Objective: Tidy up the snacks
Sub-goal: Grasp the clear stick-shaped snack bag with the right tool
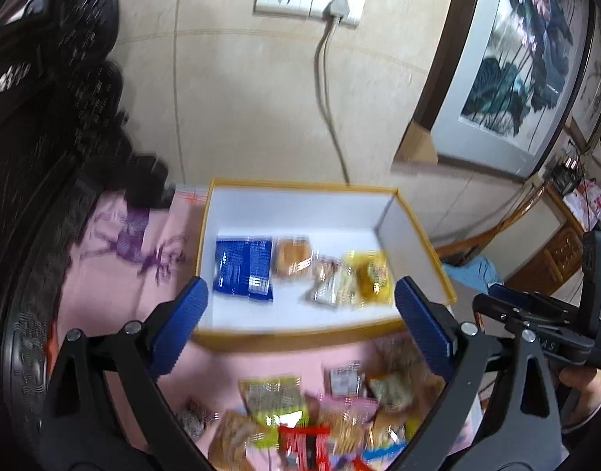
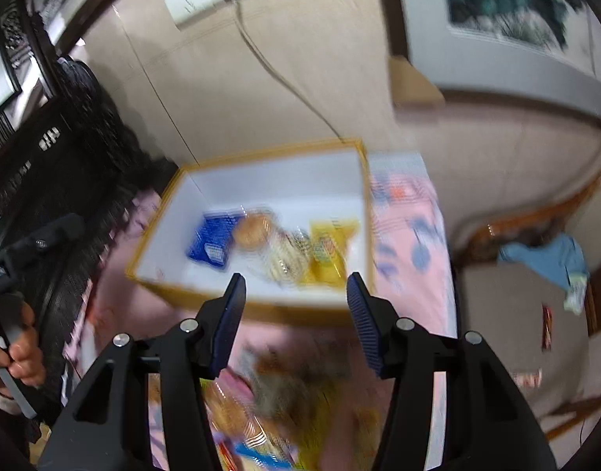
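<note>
Loose snacks (image 1: 300, 416) nearest; only left wrist shows right gripper (image 1: 508, 302) edge-on.

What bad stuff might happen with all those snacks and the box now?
1. The loose snack pile overlaps, so an open left tool could pinch two packets at once.
2. The box sits near the cloth's right edge; a bump from the right tool might push it off.
3. The soft round bun in the box could get squashed if more packets land on it.
</note>
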The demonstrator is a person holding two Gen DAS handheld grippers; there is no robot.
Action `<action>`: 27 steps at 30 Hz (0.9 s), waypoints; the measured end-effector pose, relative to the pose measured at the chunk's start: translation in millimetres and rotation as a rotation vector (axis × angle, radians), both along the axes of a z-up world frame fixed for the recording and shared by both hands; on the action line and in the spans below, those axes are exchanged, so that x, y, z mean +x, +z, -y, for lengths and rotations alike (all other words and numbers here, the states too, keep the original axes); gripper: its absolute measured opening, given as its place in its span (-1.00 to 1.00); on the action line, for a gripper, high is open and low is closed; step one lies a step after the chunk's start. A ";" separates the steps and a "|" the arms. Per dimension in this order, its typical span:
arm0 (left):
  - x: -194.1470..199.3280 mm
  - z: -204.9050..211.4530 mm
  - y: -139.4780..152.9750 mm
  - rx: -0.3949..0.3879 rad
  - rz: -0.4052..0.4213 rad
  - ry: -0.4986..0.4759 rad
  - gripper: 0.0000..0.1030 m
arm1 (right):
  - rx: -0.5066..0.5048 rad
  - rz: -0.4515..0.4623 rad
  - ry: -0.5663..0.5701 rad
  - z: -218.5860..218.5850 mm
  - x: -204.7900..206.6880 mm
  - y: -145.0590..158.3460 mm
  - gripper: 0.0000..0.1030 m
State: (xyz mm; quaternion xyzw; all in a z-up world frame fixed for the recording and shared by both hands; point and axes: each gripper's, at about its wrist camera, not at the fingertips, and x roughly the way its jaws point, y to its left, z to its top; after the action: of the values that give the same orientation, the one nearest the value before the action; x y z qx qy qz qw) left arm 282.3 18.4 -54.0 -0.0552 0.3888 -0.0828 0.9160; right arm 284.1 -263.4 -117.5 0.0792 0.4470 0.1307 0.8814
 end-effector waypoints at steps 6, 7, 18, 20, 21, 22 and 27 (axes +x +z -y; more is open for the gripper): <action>-49.0 -5.5 -37.1 -0.003 -0.094 0.016 0.90 | -0.014 -0.127 -0.051 21.4 -35.7 -55.6 0.05; -54.3 -6.0 -42.0 -0.001 -0.108 0.020 0.90 | -0.022 -0.144 -0.059 23.8 -39.8 -63.7 0.05; -112.3 -25.0 -88.3 0.008 -0.260 0.071 0.90 | -0.067 -0.267 -0.072 27.1 -58.9 -130.4 0.05; -118.2 -26.9 -91.3 0.017 -0.270 0.075 0.90 | -0.070 -0.275 -0.070 28.0 -60.5 -134.9 0.05; -120.2 -27.5 -92.2 0.019 -0.275 0.077 0.90 | -0.076 -0.278 -0.066 27.0 -60.8 -137.4 0.05; -122.1 -28.6 -93.0 0.021 -0.279 0.079 0.90 | -0.082 -0.278 -0.063 26.8 -60.7 -138.2 0.05; -128.1 -29.4 -99.4 0.028 -0.308 0.086 0.90 | -0.091 -0.289 -0.048 24.8 -60.3 -144.7 0.05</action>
State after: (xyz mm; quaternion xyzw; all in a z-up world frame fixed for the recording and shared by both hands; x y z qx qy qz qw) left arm 154.2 47.8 -153.4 -0.0711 0.5229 -0.0286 0.8489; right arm 223.7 -288.2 -262.2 0.0677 0.5728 0.0762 0.8133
